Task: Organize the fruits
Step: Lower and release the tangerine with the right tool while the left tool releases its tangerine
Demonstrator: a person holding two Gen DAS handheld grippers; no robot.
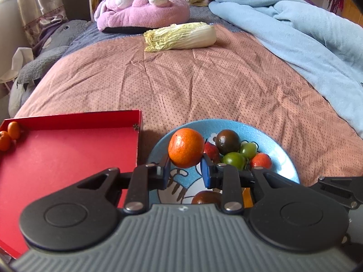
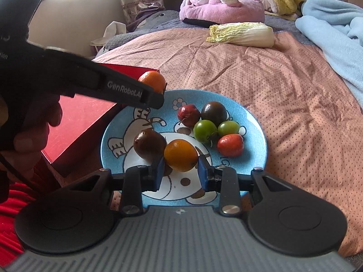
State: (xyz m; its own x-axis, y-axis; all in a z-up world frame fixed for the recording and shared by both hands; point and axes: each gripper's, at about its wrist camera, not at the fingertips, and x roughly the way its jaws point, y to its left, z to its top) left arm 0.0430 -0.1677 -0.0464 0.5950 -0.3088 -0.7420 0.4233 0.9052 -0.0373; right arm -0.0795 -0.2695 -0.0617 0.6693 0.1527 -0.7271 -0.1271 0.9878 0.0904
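Observation:
My left gripper is shut on an orange mandarin and holds it above the left rim of a blue cartoon plate. The mandarin also shows in the right wrist view, held above the plate. My right gripper is shut on a yellow-orange tomato over the plate's front part. On the plate lie a dark tomato, another dark one, a red fruit, two green tomatoes and a red tomato. A red tray left of the plate holds two small orange fruits.
Everything rests on a pink dotted bedspread. A napa cabbage lies farther back. A light blue blanket is bunched along the right. Plush toys sit at the head of the bed.

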